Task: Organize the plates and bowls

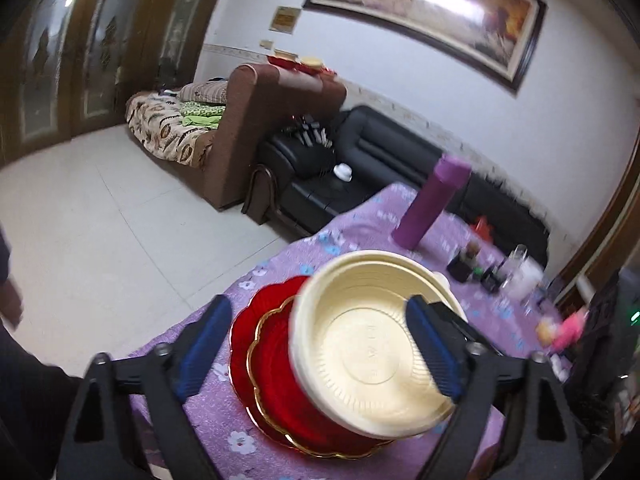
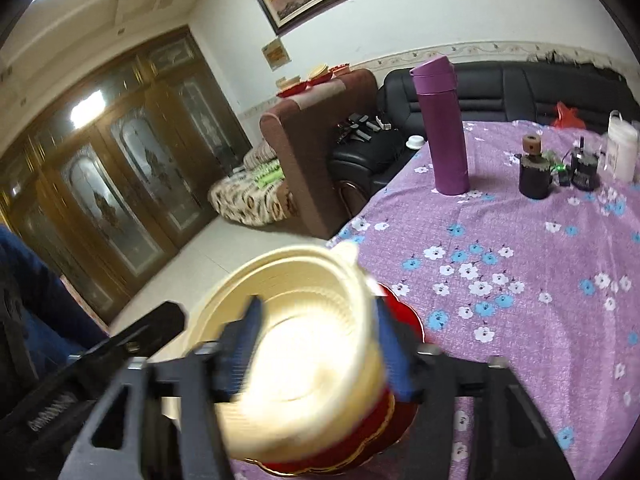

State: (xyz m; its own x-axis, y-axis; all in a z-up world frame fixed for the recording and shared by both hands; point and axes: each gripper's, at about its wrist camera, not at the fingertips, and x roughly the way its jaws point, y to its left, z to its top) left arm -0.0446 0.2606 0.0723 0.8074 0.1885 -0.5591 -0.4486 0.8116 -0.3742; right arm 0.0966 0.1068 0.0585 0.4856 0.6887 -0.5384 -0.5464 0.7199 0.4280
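A cream bowl [image 1: 372, 344] sits tilted over red gold-rimmed plates [image 1: 264, 356] at the near edge of the purple flowered table. My left gripper [image 1: 320, 352] is open, its fingers either side of the bowl and plates without pressing them. In the right wrist view my right gripper [image 2: 320, 352] is closed on the cream bowl's [image 2: 304, 344] rim, one finger inside, one outside, with the red plates [image 2: 372, 432] under it. The bowl is blurred there.
A purple flask [image 2: 444, 128] stands further back on the table [image 2: 520, 264]. Small dark jars [image 2: 534, 176], a black device and a white container [image 2: 622, 152] stand at the far right. Sofas and tiled floor lie beyond the table's left edge.
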